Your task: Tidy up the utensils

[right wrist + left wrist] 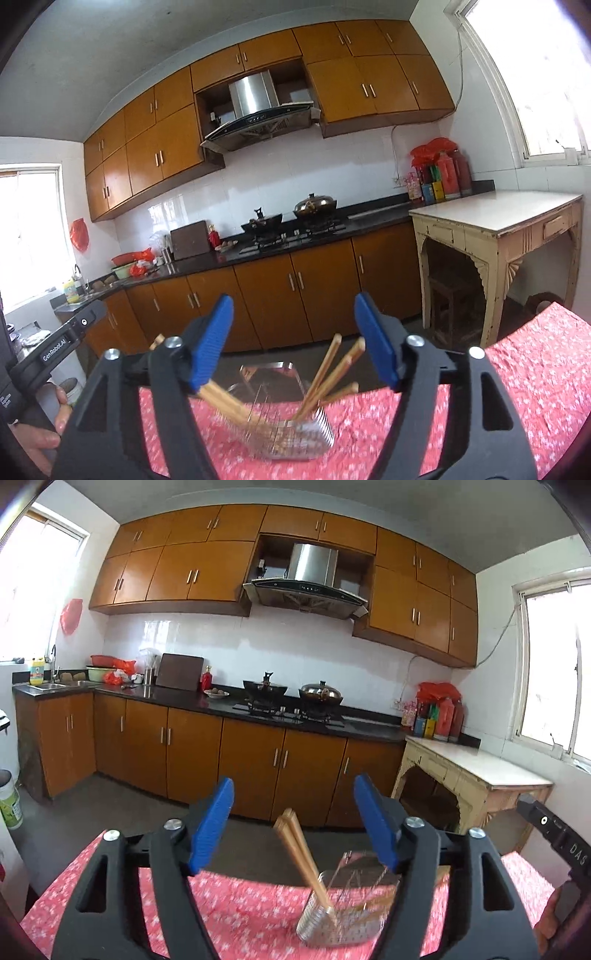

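Both tools released, empty — one metal caddy, several wooden chopsticks, count blurred.

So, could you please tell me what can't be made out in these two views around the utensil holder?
- Metal holder: blurred in both wrist views; its base is hidden by the right gripper's body.
- Chopsticks: count unclear; lower ends lost in blur inside the holder.
- Table's near part: covered by the left gripper, jaws open and empty.
- Counter bottles: labels too small.
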### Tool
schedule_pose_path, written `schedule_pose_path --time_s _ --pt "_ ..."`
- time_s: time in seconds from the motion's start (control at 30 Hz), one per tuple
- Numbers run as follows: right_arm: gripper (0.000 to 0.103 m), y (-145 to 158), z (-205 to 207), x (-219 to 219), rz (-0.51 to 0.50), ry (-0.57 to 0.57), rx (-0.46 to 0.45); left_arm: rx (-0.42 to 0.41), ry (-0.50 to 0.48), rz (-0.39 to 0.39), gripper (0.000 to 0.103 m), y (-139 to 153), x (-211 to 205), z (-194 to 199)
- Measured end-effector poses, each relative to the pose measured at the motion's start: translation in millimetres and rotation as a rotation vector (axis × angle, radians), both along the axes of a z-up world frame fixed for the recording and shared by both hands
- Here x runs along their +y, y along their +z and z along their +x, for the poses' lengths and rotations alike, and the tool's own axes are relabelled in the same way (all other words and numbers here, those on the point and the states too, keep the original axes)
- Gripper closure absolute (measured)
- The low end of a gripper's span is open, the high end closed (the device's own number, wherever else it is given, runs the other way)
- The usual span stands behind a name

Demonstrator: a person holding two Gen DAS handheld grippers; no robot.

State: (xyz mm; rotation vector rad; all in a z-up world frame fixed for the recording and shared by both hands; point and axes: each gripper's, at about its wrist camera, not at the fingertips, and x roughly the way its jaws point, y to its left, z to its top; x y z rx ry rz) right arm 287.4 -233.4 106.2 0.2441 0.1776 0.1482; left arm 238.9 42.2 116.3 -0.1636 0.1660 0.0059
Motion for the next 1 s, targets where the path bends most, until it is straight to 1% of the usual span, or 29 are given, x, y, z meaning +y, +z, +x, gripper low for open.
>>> schedule_pose_path --time_s 0.07,0.13,0.17,0.2,0.3,0.4,0.53,0.63,0.73,0.87,1.0 --pt "0.022 -6 -15 3 -0.006 0.006 0.007 0.019 -0.002 0.0 0.027 -5 4 -9" --pt "0.016 -14 -33 9 -0.022 0.022 0.018 0.042 -0.029 -0.013 0.019 -15 9 -23" --pt "0.01 -18 -39 11 -0.026 0.026 0.02 0.053 -0.039 -0.018 0.018 -21 12 -31" --pt "0.005 -24 -49 15 -0.034 0.031 0.018 0.061 -0.043 -0.021 0.014 -27 13 -38" --pt "0.004 -38 -74 25 -0.062 0.02 0.017 0.071 -0.048 -0.017 0.008 -43 17 -60" --pt "0.004 -52 -93 35 -0.107 0.008 0.018 0.067 -0.033 0.018 0.003 -57 14 -82" --pt "0.004 -66 -120 47 -0.185 -0.018 -0.006 0.074 -0.007 0.057 0.002 -70 11 -103" --pt "0.004 -75 -142 53 -0.236 -0.059 -0.025 0.054 0.034 0.086 0.002 -78 8 -123" --pt "0.004 -81 -154 51 -0.239 -0.077 -0.021 0.048 0.054 0.097 0.002 -86 5 -139" --pt "0.004 -90 -169 47 -0.235 -0.079 -0.004 0.05 0.065 0.137 0.002 -93 -2 -155" --pt "0.004 -100 -181 42 -0.231 -0.079 0.011 0.061 0.05 0.122 0.002 -100 -2 -166"
